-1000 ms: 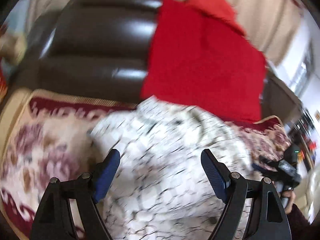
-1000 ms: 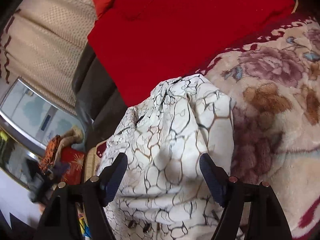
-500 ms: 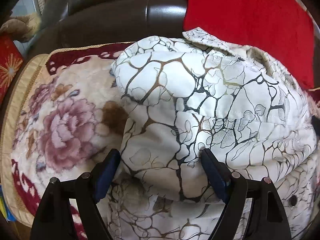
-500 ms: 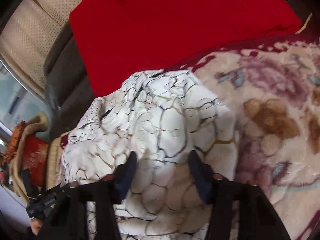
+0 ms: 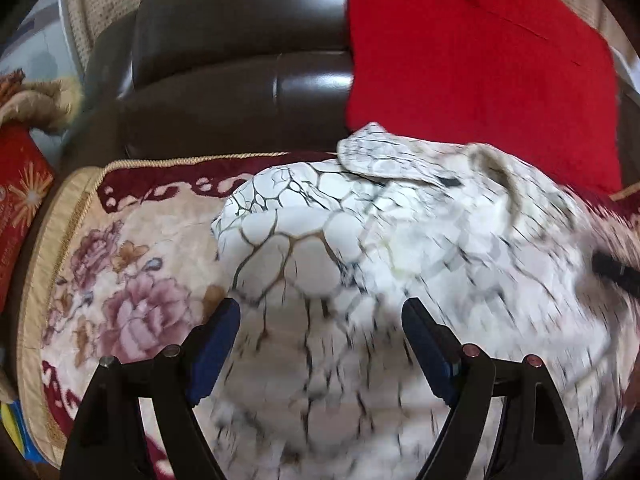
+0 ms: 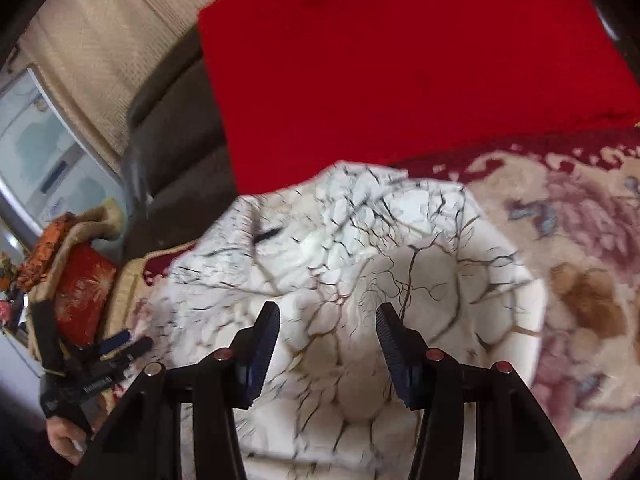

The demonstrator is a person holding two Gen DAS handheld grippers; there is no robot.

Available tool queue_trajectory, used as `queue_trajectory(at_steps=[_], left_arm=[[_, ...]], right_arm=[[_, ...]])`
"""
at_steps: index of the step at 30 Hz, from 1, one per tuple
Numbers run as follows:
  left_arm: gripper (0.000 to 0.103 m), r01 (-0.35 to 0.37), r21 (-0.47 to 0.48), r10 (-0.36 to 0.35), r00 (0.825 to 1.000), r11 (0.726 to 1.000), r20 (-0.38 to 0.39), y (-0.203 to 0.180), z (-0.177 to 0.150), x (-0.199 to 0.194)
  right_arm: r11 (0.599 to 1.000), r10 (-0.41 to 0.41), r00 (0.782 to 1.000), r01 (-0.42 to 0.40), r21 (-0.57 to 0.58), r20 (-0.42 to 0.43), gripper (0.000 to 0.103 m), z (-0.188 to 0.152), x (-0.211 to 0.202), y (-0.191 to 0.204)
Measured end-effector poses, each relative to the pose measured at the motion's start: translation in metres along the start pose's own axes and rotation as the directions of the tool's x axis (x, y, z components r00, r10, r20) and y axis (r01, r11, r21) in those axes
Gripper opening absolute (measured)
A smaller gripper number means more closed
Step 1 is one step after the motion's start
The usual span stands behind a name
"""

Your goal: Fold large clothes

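Observation:
A bulky white jacket with a dark crackle print (image 5: 360, 248) lies bunched on a floral blanket (image 5: 120, 280); it also shows in the right wrist view (image 6: 360, 272). My left gripper (image 5: 320, 320) is open, its blue pads wide apart over the jacket's near-left part. My right gripper (image 6: 328, 320) is partly closed, with jacket fabric between its pads (image 6: 264, 340); whether they pinch it is unclear. The left gripper also shows in the right wrist view (image 6: 92, 364) at the far left.
The blanket covers a dark leather sofa (image 5: 240, 40). A red cloth (image 5: 480, 60) hangs over its backrest behind the jacket, also in the right wrist view (image 6: 400, 60). A red patterned cushion (image 6: 80, 292) sits at the sofa's left end.
The right gripper's pads have narrowed around the jacket fabric and it has moved in over the jacket. The left gripper has stayed open and shifted over the jacket; both views are blurred by motion.

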State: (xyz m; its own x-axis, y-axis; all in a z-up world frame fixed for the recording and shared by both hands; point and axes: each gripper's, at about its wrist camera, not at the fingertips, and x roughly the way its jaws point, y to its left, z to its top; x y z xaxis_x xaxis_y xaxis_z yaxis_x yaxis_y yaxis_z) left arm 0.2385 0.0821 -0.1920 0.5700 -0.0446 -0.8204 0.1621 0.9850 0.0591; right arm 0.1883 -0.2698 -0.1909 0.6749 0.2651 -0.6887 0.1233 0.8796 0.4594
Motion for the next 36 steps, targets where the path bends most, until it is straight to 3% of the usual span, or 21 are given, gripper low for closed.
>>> queue_trajectory(at_steps=[3, 5, 8, 11, 13, 15, 19, 21, 24, 26, 29, 31, 36], left_arm=[[0.083, -0.038, -0.023, 0.036, 0.997, 0.999, -0.067, 0.002, 0.007, 0.031], [0.083, -0.050, -0.047, 0.044, 0.990, 0.998, -0.132, 0.005, 0.004, 0.050], [0.083, -0.030, -0.055, 0.024, 0.994, 0.998, -0.108, 0.006, -0.005, 0.041], [0.083, -0.008, -0.035, 0.006, 0.998, 0.999, -0.066, 0.007, -0.017, 0.018], [0.083, 0.037, -0.033, -0.038, 0.999, 0.999, -0.026, 0.009, -0.030, -0.001], [0.083, 0.038, -0.020, -0.038, 0.999, 0.999, -0.028, 0.007, -0.042, -0.005], [0.083, -0.015, 0.053, 0.018, 0.998, 0.999, -0.056, -0.008, -0.054, 0.002], [0.083, -0.038, 0.083, 0.042, 0.998, 0.996, -0.056, -0.012, -0.053, -0.005], [0.083, 0.005, 0.072, -0.004, 1.000, 0.997, -0.021, -0.011, -0.052, -0.022], [0.083, 0.008, 0.054, -0.006, 0.999, 0.999, -0.037, -0.006, -0.056, -0.019], [0.083, 0.008, 0.061, -0.001, 0.995, 0.998, -0.104, -0.006, -0.066, -0.004], [0.083, 0.007, 0.061, -0.001, 0.995, 0.998, -0.095, -0.005, -0.067, -0.013], [0.083, 0.049, 0.023, -0.047, 0.997, 0.999, -0.053, 0.021, -0.077, -0.047]], right_arm=[[0.998, -0.042, 0.997, 0.044, 0.033, -0.071, 0.053, -0.002, 0.031, -0.015], [0.999, -0.042, 0.997, 0.043, 0.016, -0.067, 0.053, -0.003, 0.031, -0.014], [1.000, -0.016, 0.999, 0.016, -0.017, -0.042, 0.053, -0.003, 0.014, -0.006], [0.997, 0.065, 0.998, -0.066, -0.038, -0.026, 0.053, -0.010, -0.008, 0.001], [0.992, 0.111, 0.993, -0.113, -0.057, -0.037, 0.053, -0.019, -0.018, 0.006], [0.989, 0.130, 0.989, -0.133, -0.057, -0.065, 0.054, -0.028, -0.020, 0.009], [0.996, 0.067, 0.979, -0.076, -0.036, -0.193, 0.054, -0.048, 0.006, 0.005], [0.997, 0.061, 0.980, -0.070, -0.041, -0.190, 0.054, -0.052, 0.000, 0.009], [0.993, 0.102, 0.983, -0.111, -0.051, -0.152, 0.054, -0.051, -0.019, 0.019], [0.992, 0.107, 0.985, -0.116, -0.057, -0.136, 0.057, -0.054, -0.024, 0.021], [0.996, 0.052, 0.972, -0.067, -0.056, -0.231, 0.062, -0.063, -0.004, 0.018], [0.996, 0.040, 0.976, -0.057, -0.072, -0.214, 0.061, -0.066, -0.008, 0.022], [0.992, 0.103, 0.978, -0.114, -0.052, -0.182, 0.062, -0.064, -0.045, 0.021]])
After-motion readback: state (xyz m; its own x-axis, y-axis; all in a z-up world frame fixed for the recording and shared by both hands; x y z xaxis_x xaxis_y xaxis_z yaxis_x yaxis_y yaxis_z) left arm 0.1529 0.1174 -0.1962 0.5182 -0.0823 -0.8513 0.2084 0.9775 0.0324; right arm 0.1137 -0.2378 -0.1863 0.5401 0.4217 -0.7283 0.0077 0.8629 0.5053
